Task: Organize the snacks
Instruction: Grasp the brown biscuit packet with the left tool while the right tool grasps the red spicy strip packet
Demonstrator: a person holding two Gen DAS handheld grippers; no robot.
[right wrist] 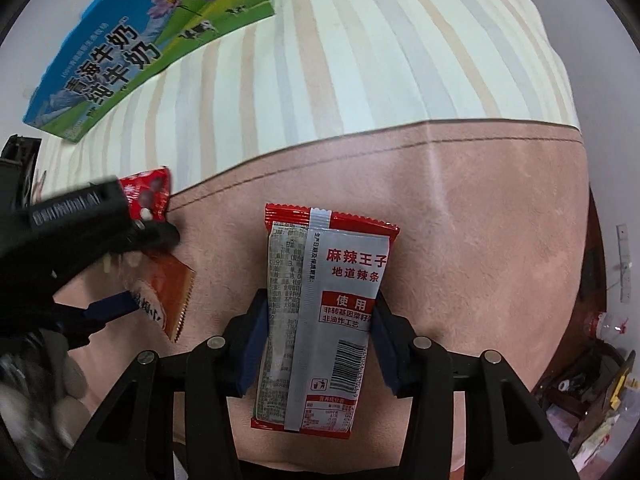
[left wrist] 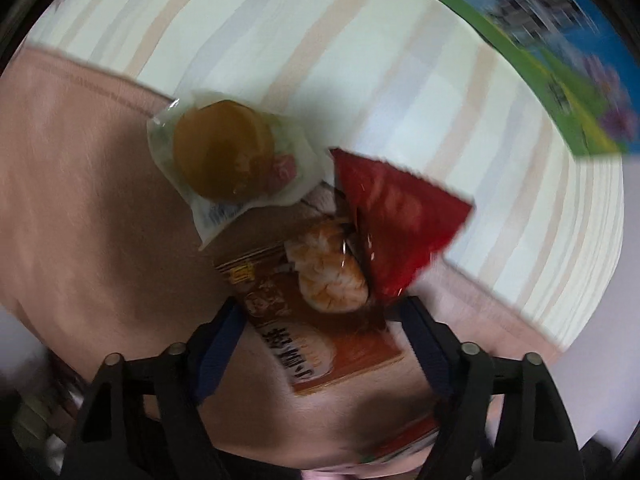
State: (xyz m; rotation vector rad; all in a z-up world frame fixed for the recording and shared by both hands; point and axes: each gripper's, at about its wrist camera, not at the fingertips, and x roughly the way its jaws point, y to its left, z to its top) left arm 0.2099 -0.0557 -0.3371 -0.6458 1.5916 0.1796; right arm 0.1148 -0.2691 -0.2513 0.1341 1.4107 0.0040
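The right gripper (right wrist: 318, 334) points straight down at a pinkish-brown cloth (right wrist: 460, 240) and is clenched on a spicy strip packet (right wrist: 320, 320), a silver and red wrapper lying back side up with red Chinese print and a barcode; the blue pads (right wrist: 252, 344) press against both long edges at about its middle. Beyond the packet the cloth ends at a stitched seam, past which lies a pale sheet with beige and grey stripes (right wrist: 360, 60). On that sheet, at the upper left of the right wrist view, lies a milk carton box (right wrist: 132, 48), blue and green with purple flowers and small cows; it is closed and nothing of its contents can be seen. The left gripper (left wrist: 320, 320) hangs over a small cluster of snacks on the same cloth. Its jaws stand apart on either side of an orange-brown packet (left wrist: 320, 340) printed with a pale, shrimp-like picture; the blurred view does not show the pads pressing on it. Overlapping that packet's far end is a red packet (left wrist: 400, 208), and just beside both lies a round brown bun in a clear wrapper (left wrist: 224, 156), sealed. From the right wrist view, the left gripper appears at the far left, well apart from the held packet.
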